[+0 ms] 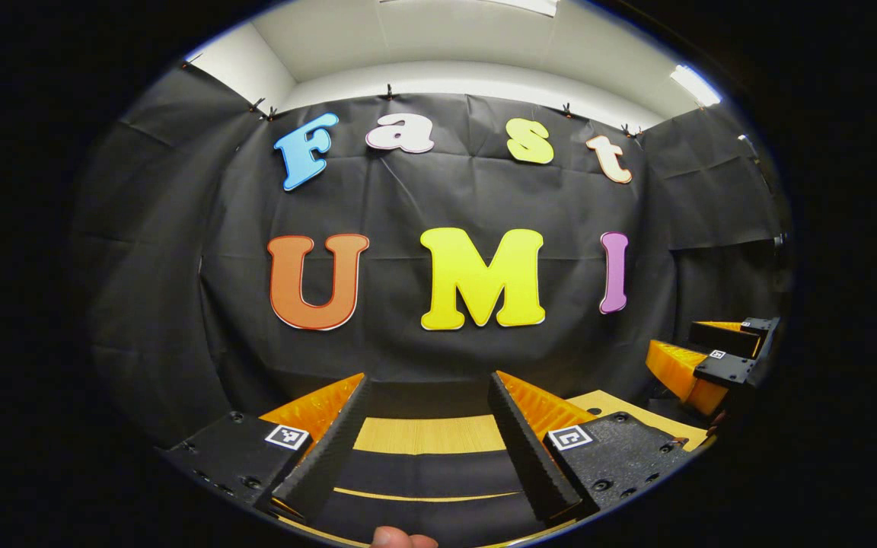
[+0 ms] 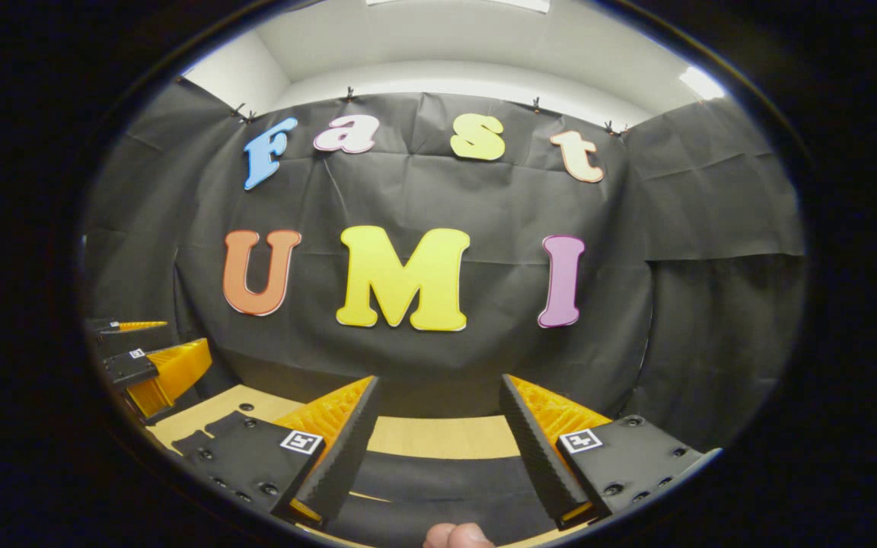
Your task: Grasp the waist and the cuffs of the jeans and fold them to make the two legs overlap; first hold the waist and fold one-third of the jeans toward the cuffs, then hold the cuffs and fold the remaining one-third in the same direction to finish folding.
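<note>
**A:** Black cloth wall ahead, wooden bench point(image 1: 427, 435) low in both views. Jeans location? Can't see them from here.

**B:** Same. Left claw point(image 1: 427, 403) spread, pinching nothing. Right claw point(image 2: 438, 407) also spread, empty. Both held level, side by side, looks like a ready pose ahead of the waist grasp.

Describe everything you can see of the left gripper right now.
The left gripper is held level, facing the booth's black cloth wall. Its two fingers are long wedges with ribbed, toothed inner faces, spread wide with nothing between them. Each sits on a dark plate with screws and a small square marker. A tan surface with dark bands lies beyond. In the right gripper view it appears at the left edge, also open. A fingertip shows below it.
</note>
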### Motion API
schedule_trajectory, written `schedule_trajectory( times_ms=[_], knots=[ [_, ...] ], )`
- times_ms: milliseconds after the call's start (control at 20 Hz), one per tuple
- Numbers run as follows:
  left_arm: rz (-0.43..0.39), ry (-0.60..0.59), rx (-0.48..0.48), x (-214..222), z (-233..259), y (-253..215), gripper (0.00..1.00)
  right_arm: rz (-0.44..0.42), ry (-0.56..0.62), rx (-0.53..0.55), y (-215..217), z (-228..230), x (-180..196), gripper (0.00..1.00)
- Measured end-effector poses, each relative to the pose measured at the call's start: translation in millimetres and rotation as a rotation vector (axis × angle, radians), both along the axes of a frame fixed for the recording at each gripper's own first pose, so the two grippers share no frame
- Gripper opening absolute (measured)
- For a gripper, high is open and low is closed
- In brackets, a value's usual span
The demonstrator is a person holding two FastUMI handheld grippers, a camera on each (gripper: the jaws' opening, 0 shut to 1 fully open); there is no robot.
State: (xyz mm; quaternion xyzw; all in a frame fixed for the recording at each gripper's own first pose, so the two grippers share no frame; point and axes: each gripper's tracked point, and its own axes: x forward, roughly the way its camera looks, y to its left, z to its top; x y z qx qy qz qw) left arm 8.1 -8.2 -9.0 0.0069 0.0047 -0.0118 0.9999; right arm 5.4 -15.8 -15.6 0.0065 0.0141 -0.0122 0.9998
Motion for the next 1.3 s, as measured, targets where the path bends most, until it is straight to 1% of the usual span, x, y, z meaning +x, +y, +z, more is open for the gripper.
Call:
schedule_trajectory(
  times_ms=[100,150,200,250,350,450,500,550,650,700,750,800,850,900,950,1000,1100,1150,1250,1300],
  knots=[
    [-0.004,0.004,0.002,1,-2,-3,0.98,-0.008,0.008,0.001,-5,-3,2,0.94],
    [-0.004,0.006,0.003,2,-3,-2,0.98,-0.011,0.012,0.000,-8,-6,4,0.96],
    [-0.004,0.010,0.006,4,-6,0,0.98,-0.016,0.017,-0.003,-14,-7,6,0.94],
    [0.005,0.019,0.003,5,-11,6,0.98,-0.021,0.025,-0.006,-20,-10,8,0.94],
    [0.051,0.053,-0.018,7,-23,25,1.00,-0.048,0.049,-0.014,-43,-19,11,0.94],
    [0.112,0.097,-0.042,6,-39,55,1.00,-0.101,0.090,-0.018,-77,-32,11,0.94],
    [0.150,0.126,-0.051,3,-53,73,1.00,-0.129,0.116,-0.020,-97,-41,10,0.97],
    [0.183,0.161,-0.061,0,-66,90,1.00,-0.154,0.146,-0.019,-115,-51,11,0.94],
    [0.226,0.234,-0.087,-7,-95,126,1.00,-0.196,0.218,0.008,-151,-74,9,0.94],
    [0.241,0.281,-0.116,-14,-110,138,1.00,-0.215,0.267,0.036,-169,-89,4,0.96],
    [0.269,0.329,-0.158,-22,-129,155,1.00,-0.234,0.319,0.068,-185,-104,-2,0.97],
    [0.305,0.378,-0.210,-31,-147,172,1.00,-0.250,0.373,0.098,-201,-121,-9,0.95],
    [0.342,0.419,-0.272,-36,-167,187,1.00,-0.268,0.430,0.130,-216,-141,-17,0.97],
    [0.383,0.466,-0.338,-46,-186,198,1.00,-0.276,0.490,0.174,-229,-161,-25,0.97],
    [0.419,0.507,-0.410,-55,-204,203,0.99,-0.290,0.554,0.227,-240,-183,-34,0.95],
    [0.446,0.552,-0.489,-61,-222,205,0.99,-0.289,0.615,0.317,-246,-204,-41,0.97],
    [0.485,0.620,-0.678,-79,-252,203,0.99,-0.311,0.726,0.492,-249,-247,-54,0.94],
    [0.514,0.631,-0.789,-84,-267,201,0.99,-0.326,0.764,0.563,-249,-266,-63,0.99],
    [0.590,0.647,-1.006,-89,-285,199,0.99,-0.365,0.817,0.659,-259,-294,-75,0.99],
    [0.623,0.650,-1.075,-89,-291,199,0.99,-0.388,0.841,0.678,-264,-305,-79,1.00]
  ],
)
